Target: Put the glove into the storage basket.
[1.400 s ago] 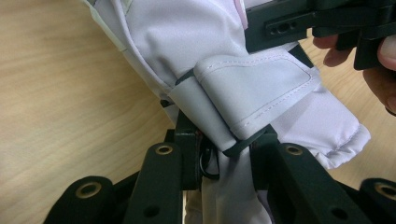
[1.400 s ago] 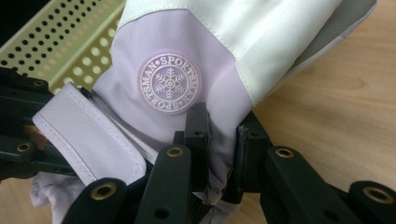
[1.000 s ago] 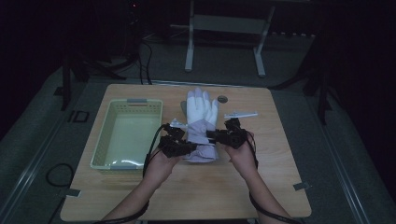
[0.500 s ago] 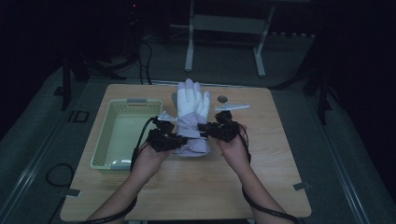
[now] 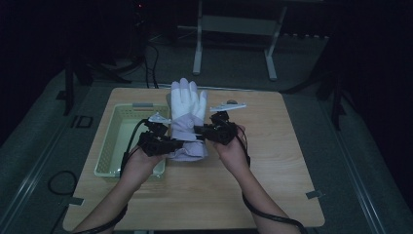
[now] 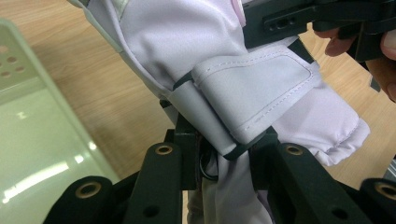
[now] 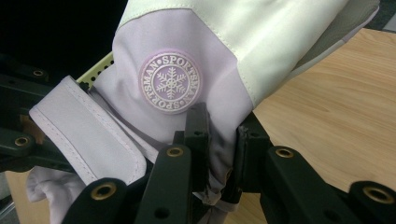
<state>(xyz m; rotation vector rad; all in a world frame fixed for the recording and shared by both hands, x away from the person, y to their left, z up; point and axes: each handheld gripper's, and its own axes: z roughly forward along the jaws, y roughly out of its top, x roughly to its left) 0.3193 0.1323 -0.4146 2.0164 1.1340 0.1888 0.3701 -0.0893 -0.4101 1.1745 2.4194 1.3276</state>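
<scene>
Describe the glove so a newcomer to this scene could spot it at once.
Start at the wooden table. Right of the pale green basket, two black grippers hold a padded glove by its cuff, fingers pointing away. It alone is fabric: white fingers, lilac cuff with a snowflake badge.

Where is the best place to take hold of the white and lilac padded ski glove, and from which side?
Grip the white and lilac padded ski glove at its lilac cuff, one claw from each side: the cuff is soft, flat cloth that pinches easily, while the padded fingers are bulky.
</scene>
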